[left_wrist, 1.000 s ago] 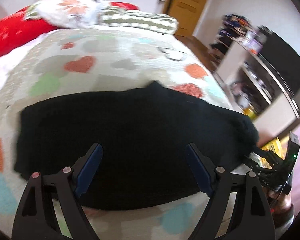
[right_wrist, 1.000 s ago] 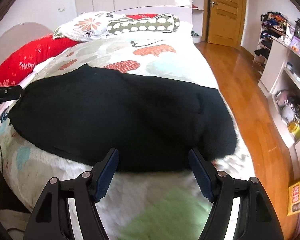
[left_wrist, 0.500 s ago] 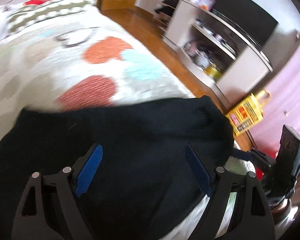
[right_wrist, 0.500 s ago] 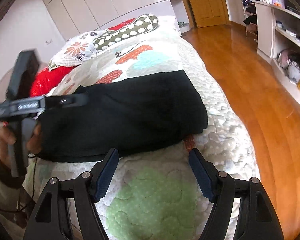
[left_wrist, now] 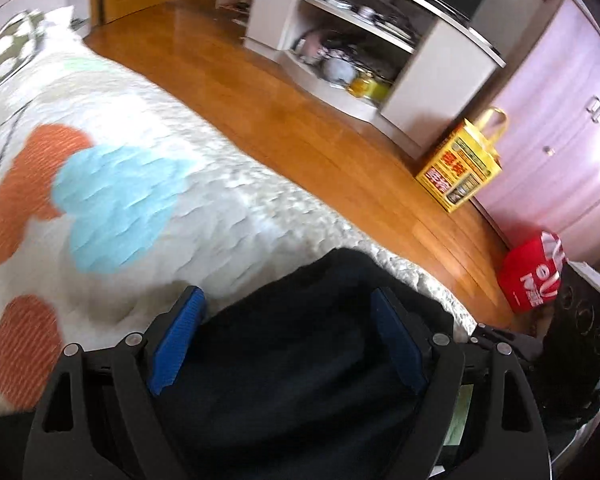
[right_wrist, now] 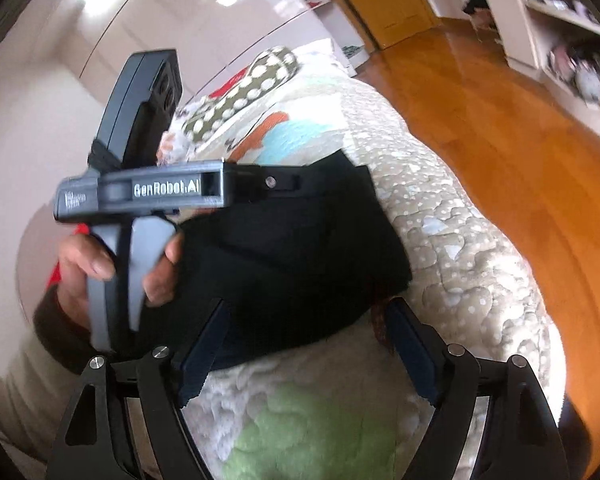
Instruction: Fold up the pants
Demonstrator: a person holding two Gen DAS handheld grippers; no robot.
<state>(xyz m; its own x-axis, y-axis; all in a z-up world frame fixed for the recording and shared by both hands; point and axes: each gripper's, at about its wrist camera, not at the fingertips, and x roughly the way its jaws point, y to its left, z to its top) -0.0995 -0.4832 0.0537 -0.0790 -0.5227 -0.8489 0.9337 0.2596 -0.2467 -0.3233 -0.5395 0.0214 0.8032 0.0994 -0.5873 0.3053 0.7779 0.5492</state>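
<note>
— Where are the pants?

— The black pants [right_wrist: 300, 248] lie folded into a thick block on the quilted bedspread [right_wrist: 460, 248], near the bed's edge beside the wooden floor [left_wrist: 300, 120].

— And the left gripper?

— The left gripper [left_wrist: 288, 340] sits low over the cloth with its blue-padded fingers [left_wrist: 176, 344] spread wide; black fabric fills the space between them. Whether the pads touch the cloth, I cannot tell, the view being blurred. In the right wrist view the left hand [right_wrist: 108, 264] grips its handle.

— The right one?

— The right gripper [right_wrist: 308, 352] hovers at the pants' near edge, fingers apart, holding nothing.

— Around that?

— A spotted pillow [right_wrist: 252, 88] on the bed, a yellow bag [left_wrist: 460, 168] and red bag [left_wrist: 532, 280] on the floor.
</note>
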